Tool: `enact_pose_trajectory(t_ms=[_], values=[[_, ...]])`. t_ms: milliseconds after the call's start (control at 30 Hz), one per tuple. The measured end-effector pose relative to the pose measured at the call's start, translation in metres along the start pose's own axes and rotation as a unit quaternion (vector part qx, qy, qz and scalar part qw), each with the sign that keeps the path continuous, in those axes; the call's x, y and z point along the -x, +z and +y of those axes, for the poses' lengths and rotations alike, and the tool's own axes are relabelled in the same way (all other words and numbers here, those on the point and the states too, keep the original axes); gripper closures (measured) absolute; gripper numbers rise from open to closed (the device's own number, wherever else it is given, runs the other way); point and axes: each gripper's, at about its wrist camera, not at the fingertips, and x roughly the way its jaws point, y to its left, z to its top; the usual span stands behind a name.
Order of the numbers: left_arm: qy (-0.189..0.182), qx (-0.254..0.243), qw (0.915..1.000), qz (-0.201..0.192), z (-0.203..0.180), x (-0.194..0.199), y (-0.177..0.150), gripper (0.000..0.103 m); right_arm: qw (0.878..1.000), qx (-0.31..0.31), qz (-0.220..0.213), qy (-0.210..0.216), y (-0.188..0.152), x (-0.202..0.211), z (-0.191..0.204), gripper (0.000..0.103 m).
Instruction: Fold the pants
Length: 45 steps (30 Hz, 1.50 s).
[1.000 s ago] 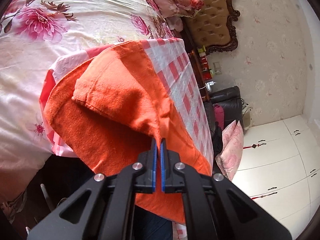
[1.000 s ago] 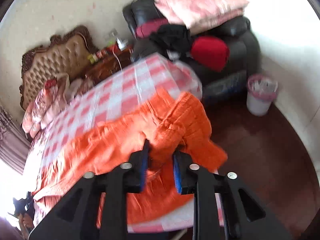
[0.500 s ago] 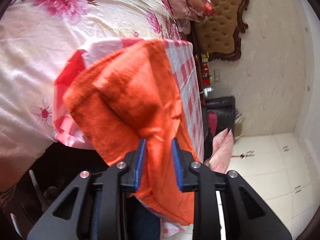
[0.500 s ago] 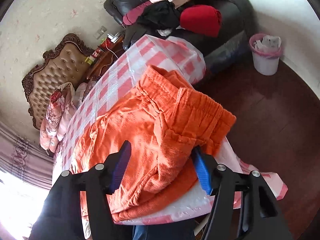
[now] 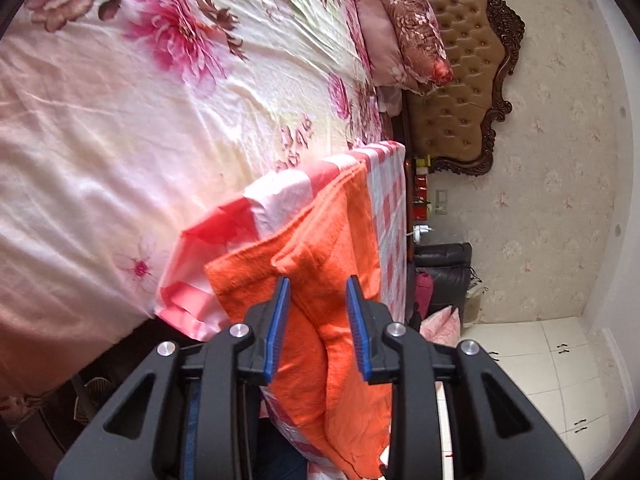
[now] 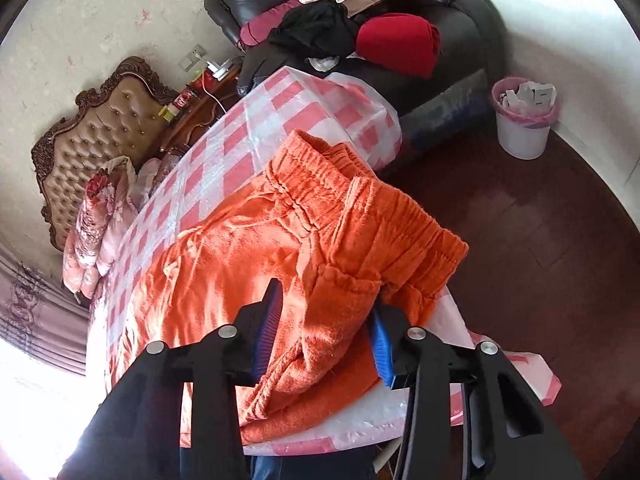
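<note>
Orange pants [image 6: 240,248] lie on a table with a pink checked cover [image 6: 248,132], the elastic waistband toward the sofa end. My right gripper [image 6: 326,300] sits over the near waist corner. Its jaws are closing with a bunch of waist cloth between them, and the cloth hides the tip of the right pad. In the left wrist view the pants' leg end [image 5: 332,240] lies folded over itself on the cover [image 5: 388,200]. My left gripper [image 5: 318,280] hangs just short of that fold, jaws opening. The cloth shows between the pads, which do not press on it.
A bed with a floral sheet [image 5: 120,100] runs along the table's far side, with pillows and a tufted headboard [image 5: 460,80]. A black sofa [image 6: 460,20] piled with clothes and a pink-lined bin [image 6: 524,120] stand past the table's end, on dark floor.
The left gripper has let go of the pants leg, which now lies folded on the table, and has drawn back. The right jaws spread wide over the waist, then narrowed.
</note>
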Motion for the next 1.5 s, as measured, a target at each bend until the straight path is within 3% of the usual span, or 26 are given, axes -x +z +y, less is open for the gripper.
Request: enact_pose_trajectory(t_ms=[200, 267, 300, 333, 467, 567, 633, 800, 867, 1000, 1067, 1133, 1167, 1233, 1267, 1300, 1367, 1400, 1500], values=[[0.025, -0.004, 0.9997, 0.005, 0.0, -0.007, 0.004, 0.074, 1.0, 0.01, 0.004, -0.008, -0.001, -0.004, 0.003, 0.062], [0.041, -0.014, 0.999, 0.008, -0.004, -0.013, 0.006, 0.075, 1.0, 0.02, 0.005, -0.015, -0.002, -0.005, 0.006, 0.074], [0.073, -0.024, 0.997, 0.007, -0.008, -0.014, 0.007, 0.086, 1.0, 0.021, 0.008, -0.019, -0.001, -0.006, 0.006, 0.089], [0.088, -0.03, 0.9956, 0.007, -0.01, -0.015, 0.006, 0.092, 1.0, 0.017, 0.01, -0.016, 0.0, -0.005, 0.008, 0.092], [0.122, -0.115, 0.9857, -0.013, -0.056, 0.011, 0.001, 0.094, 0.999, 0.036, -0.014, 0.0, 0.007, 0.019, 0.022, 0.094], [0.119, -0.16, 0.9796, -0.027, -0.082, 0.037, -0.004, 0.094, 0.999, 0.038, -0.024, 0.004, 0.006, 0.034, 0.025, 0.094], [0.124, -0.154, 0.9798, -0.027, -0.073, 0.042, -0.007, 0.094, 0.999, 0.048, -0.02, -0.013, 0.001, 0.031, 0.023, 0.094], [0.151, -0.099, 0.9835, 0.011, -0.008, 0.021, -0.01, 0.094, 0.998, 0.049, 0.014, -0.048, -0.008, 0.01, 0.008, 0.094], [0.15, -0.094, 0.9841, 0.011, -0.003, 0.02, -0.013, 0.094, 0.997, 0.056, 0.015, -0.053, -0.01, 0.011, 0.008, 0.094], [0.179, -0.111, 0.9774, 0.01, -0.007, 0.015, -0.012, 0.092, 0.993, 0.085, 0.014, -0.083, -0.017, 0.007, 0.012, 0.094], [0.196, -0.114, 0.9738, 0.011, -0.006, 0.012, -0.01, 0.083, 0.99, 0.094, 0.021, -0.103, -0.02, -0.001, 0.011, 0.093], [0.212, -0.145, 0.9664, -0.01, -0.019, 0.016, -0.007, 0.064, 0.987, 0.108, 0.017, -0.121, -0.024, -0.001, 0.013, 0.088], [0.212, -0.162, 0.9635, -0.018, -0.029, 0.017, -0.004, 0.063, 0.983, 0.12, 0.017, -0.136, -0.026, 0.0, 0.015, 0.086], [0.206, -0.22, 0.953, -0.033, -0.058, 0.014, 0.005, 0.058, 0.974, 0.131, 0.009, -0.186, -0.028, 0.009, 0.017, 0.046], [0.199, -0.259, 0.9446, -0.029, -0.074, 0.005, 0.009, 0.053, 0.967, 0.142, -0.005, -0.212, -0.03, 0.017, 0.019, 0.038], [0.191, -0.298, 0.935, -0.014, -0.088, -0.008, 0.012, 0.041, 0.96, 0.153, -0.02, -0.233, -0.032, 0.027, 0.021, 0.033], [0.205, -0.366, 0.9075, 0.014, -0.106, -0.037, 0.017, 0.04, 0.952, 0.164, -0.042, -0.257, -0.032, 0.043, 0.025, 0.031], [0.23, -0.399, 0.887, 0.024, -0.114, -0.054, 0.021, 0.041, 0.948, 0.17, -0.059, -0.262, -0.03, 0.052, 0.031, 0.031], [0.251, -0.448, 0.8555, 0.07, -0.124, -0.091, 0.035, 0.042, 0.946, 0.202, -0.078, -0.241, -0.018, 0.055, 0.054, 0.025]])
